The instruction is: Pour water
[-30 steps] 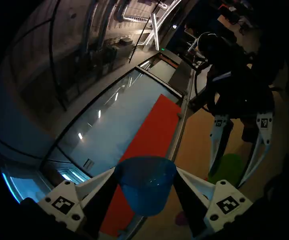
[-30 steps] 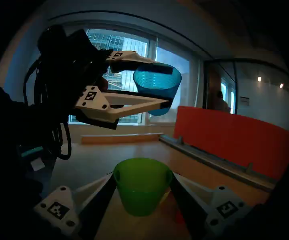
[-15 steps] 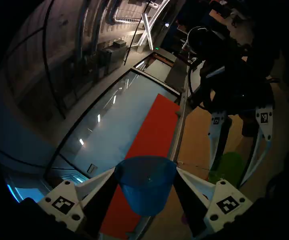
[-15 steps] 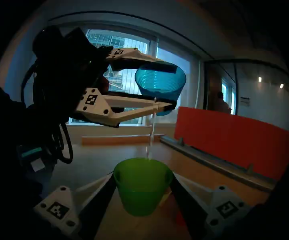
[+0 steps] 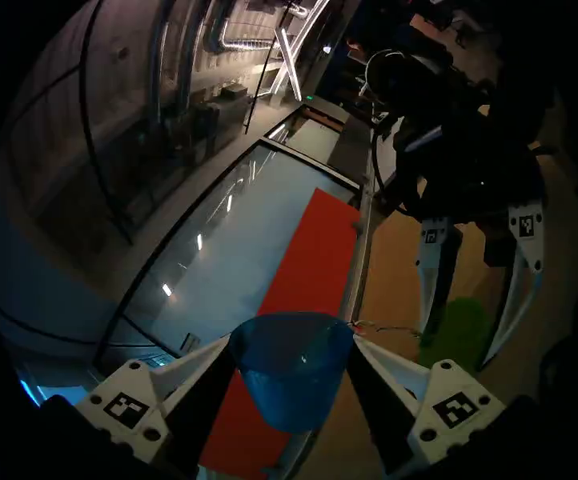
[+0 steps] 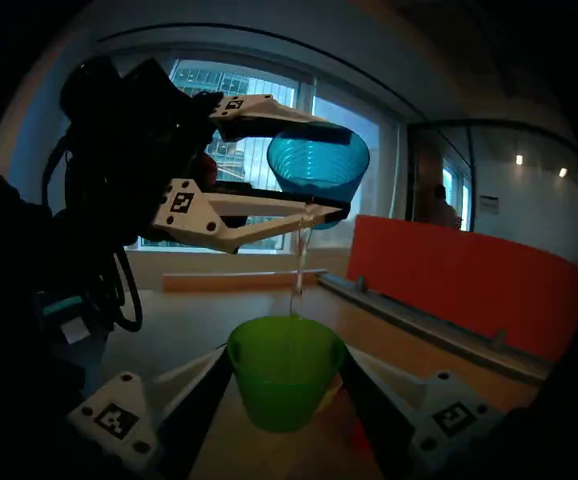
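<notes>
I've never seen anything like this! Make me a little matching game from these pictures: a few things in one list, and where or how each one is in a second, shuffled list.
Things
1. blue cup
2. green cup
3. water stream
4. red panel

Places and states
A. falling in a thin line between the two cups
B. held lower, mouth up, catching the water
C. standing along the far side of the wooden table
D. held high and tipped over

Pairs: 1-D, 2-B, 3-A, 4-C
</notes>
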Demonstrator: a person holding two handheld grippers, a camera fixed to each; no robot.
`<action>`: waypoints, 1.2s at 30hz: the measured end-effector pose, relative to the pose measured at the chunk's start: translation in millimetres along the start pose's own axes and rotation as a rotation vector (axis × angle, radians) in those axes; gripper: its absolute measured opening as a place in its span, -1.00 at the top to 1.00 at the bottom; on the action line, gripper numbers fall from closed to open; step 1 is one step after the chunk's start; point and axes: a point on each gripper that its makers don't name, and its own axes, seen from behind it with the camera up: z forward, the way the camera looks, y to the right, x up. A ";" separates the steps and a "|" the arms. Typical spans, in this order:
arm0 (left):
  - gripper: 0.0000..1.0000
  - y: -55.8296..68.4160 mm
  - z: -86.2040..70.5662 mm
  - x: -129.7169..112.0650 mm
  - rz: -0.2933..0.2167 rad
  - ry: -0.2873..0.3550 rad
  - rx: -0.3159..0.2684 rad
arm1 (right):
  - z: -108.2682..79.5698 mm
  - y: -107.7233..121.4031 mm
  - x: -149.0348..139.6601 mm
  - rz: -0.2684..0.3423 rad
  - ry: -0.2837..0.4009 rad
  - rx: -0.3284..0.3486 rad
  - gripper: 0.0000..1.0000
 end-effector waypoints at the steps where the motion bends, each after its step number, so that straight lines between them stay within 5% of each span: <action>1: -0.74 -0.2 -0.1 0.2 0.003 0.000 0.000 | -0.1 0.1 0.0 -0.001 0.000 0.000 -0.83; 36: -0.74 -9.0 -2.4 9.7 0.131 0.013 0.012 | -1.0 3.5 2.3 -0.001 0.012 -0.009 -0.83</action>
